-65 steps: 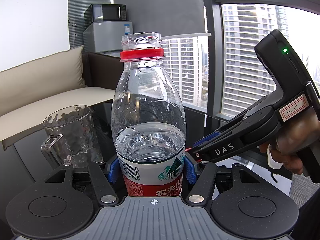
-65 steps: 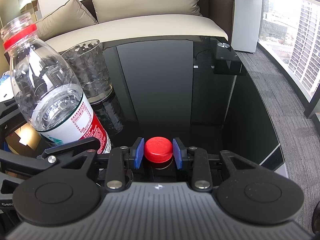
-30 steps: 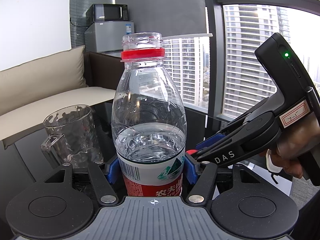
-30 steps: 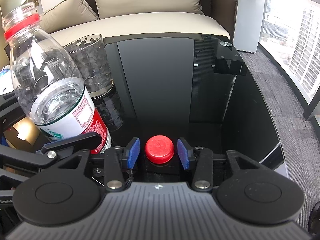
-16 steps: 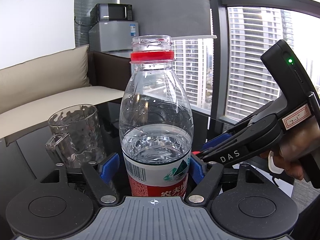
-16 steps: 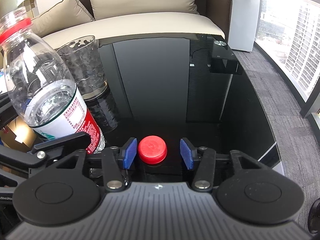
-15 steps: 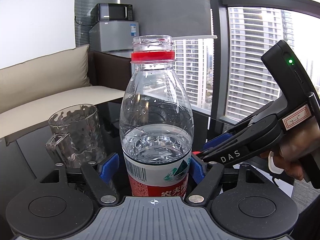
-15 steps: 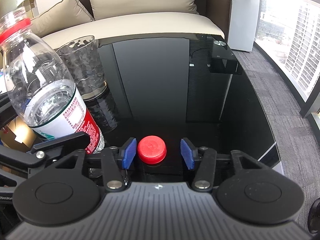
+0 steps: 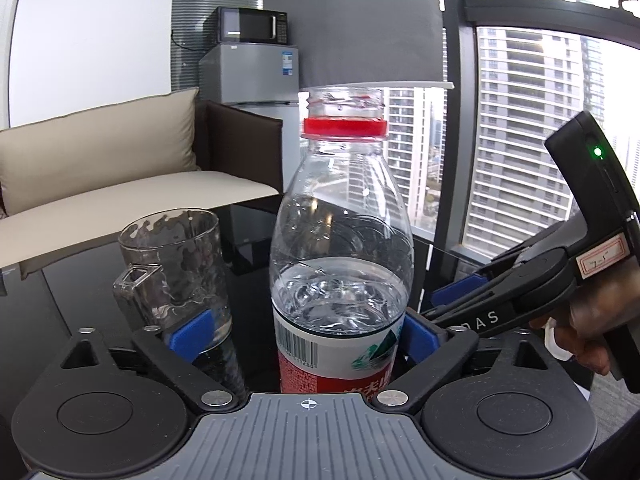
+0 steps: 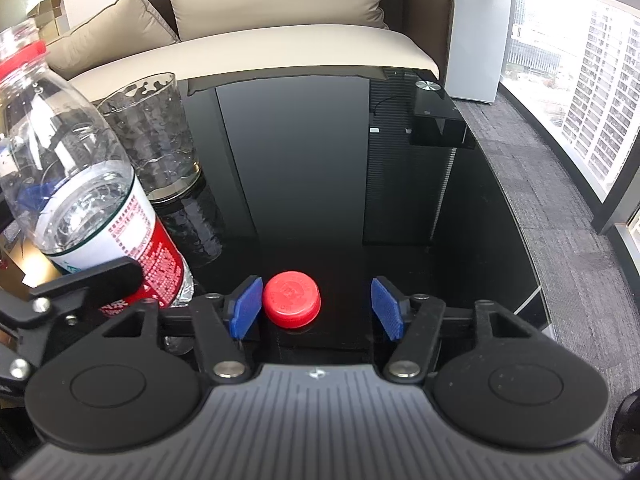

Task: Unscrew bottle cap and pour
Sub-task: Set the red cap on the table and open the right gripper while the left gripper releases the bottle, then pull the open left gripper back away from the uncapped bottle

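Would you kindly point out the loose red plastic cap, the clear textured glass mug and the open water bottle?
red plastic cap [image 10: 291, 298]: right wrist view, top face.
clear textured glass mug [image 9: 176, 264]: left wrist view, side wall.
open water bottle [image 9: 340, 240]: left wrist view, clear shoulder.

"DAS" on the right hand-held gripper [image 9: 436, 300]; barcode on the bottle [image 9: 340, 240] label.

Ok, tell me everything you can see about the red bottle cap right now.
The red bottle cap is a small round plastic screw cap with an embossed top. It is off the bottle, lying top up on the glossy black table. It lies between the blue pads of the right gripper, close beside the left pad with a clear gap to the right one; those jaws have just been opening.
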The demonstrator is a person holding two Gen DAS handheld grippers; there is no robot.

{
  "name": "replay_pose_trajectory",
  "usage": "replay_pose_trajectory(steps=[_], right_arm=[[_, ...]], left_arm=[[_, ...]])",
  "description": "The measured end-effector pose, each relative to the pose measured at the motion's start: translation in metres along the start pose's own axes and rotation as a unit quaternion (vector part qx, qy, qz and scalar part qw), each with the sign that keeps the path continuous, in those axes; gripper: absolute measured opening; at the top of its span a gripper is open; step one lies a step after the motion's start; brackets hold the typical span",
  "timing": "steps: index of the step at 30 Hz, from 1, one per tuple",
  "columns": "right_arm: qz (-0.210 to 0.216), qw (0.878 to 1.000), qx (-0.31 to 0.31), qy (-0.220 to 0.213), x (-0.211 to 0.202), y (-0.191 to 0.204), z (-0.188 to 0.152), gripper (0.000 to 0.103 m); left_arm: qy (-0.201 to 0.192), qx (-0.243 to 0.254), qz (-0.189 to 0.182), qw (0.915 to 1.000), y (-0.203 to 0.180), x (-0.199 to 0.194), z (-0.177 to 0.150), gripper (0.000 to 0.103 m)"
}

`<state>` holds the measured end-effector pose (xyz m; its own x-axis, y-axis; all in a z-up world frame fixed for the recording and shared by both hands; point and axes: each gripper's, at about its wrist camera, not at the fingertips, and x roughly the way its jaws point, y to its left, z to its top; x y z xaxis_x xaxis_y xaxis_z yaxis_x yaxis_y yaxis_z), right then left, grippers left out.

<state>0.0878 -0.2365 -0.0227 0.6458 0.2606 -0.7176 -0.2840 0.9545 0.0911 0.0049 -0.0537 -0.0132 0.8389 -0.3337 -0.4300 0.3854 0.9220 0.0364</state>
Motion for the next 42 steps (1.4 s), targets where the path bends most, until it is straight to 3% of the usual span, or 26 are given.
replay_pose_trajectory(steps=[1, 6, 11, 21, 42], right_arm=[[-0.002, 1.000, -0.001, -0.001, 0.000, 0.000, 0.000, 0.077], [-0.005, 1.000, 0.002, -0.004, 0.002, -0.002, 0.001, 0.079], [-0.008, 1.000, 0.004, -0.008, 0.005, -0.005, 0.002, 0.088], [-0.026, 1.000, 0.010, -0.009, 0.007, -0.008, 0.002, 0.092], [-0.016, 0.999, 0.041, -0.026, 0.002, -0.013, -0.004, 0.098]], left_arm=[[-0.001, -0.003, 0.000, 1.0000, 0.001, -0.001, 0.001, 0.101], [0.001, -0.006, 0.001, 1.0000, 0.005, -0.002, 0.003, 0.102], [0.001, -0.004, 0.002, 1.0000, 0.004, -0.004, 0.003, 0.102], [0.003, -0.004, 0.002, 1.0000, 0.003, -0.007, 0.004, 0.102], [-0.003, 0.004, 0.006, 1.0000, 0.003, -0.017, 0.005, 0.102]])
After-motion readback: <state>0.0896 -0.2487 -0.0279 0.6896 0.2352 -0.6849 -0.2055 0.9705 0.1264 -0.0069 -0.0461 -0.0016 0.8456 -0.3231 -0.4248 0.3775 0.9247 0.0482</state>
